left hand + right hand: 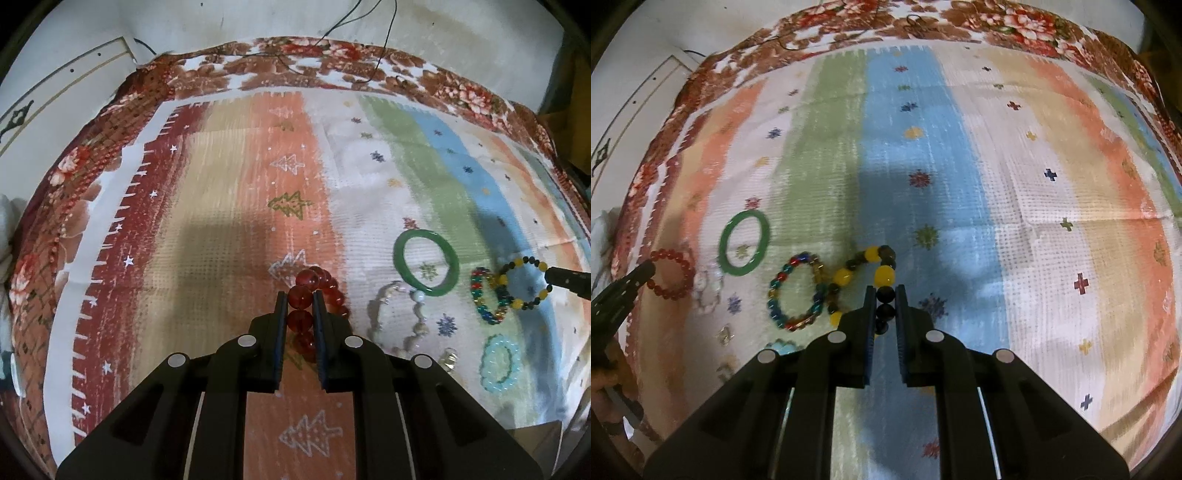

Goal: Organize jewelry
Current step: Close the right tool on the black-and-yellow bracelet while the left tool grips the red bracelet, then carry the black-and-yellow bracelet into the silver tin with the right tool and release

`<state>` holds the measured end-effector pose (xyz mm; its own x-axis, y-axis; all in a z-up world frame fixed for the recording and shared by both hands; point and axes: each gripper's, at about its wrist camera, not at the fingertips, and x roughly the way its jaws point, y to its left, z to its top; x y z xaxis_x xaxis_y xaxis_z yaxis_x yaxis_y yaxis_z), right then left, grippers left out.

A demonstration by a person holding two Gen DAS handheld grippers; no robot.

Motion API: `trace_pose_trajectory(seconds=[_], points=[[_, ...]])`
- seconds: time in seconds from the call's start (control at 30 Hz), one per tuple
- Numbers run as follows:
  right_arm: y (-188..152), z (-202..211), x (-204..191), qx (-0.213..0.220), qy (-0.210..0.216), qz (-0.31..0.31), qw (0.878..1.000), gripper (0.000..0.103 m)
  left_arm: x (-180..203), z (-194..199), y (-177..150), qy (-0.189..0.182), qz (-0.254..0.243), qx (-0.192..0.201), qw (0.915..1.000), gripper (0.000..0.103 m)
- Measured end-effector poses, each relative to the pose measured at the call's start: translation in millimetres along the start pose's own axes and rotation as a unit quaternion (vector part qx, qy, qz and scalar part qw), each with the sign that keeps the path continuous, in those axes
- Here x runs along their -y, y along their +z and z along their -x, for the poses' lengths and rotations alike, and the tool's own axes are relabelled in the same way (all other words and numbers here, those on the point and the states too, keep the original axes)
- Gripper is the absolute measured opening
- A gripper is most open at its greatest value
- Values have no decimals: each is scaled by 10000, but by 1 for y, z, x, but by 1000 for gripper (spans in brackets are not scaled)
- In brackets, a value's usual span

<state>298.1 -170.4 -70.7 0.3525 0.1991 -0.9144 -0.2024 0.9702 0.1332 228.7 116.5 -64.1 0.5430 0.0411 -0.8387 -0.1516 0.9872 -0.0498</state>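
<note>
A striped, pastel woven cloth with small tree and star motifs covers the tabletop, over a brown floral cloth. The left claw pinches a red translucent bead bracelet on the orange stripe. The right claw pinches a yellow-and-black bead bracelet on the blue stripe. Between them lie a smooth green bangle, a multicoloured glass bead bracelet touching the yellow-and-black one, a pale stone bead bracelet and a turquoise bead bracelet.
</note>
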Motion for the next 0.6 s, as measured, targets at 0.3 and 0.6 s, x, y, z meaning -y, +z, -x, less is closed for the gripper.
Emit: trace_pose_trajectory(seconds=[0.3,0.6], points=[[-18,33,-12,254,12,217,9994,11,9,35,-8,-99,-41,229,9997,13],[-36,70,-24,548,218,368,9976,11,22,75,-27,-316,-145,475,9983,13]])
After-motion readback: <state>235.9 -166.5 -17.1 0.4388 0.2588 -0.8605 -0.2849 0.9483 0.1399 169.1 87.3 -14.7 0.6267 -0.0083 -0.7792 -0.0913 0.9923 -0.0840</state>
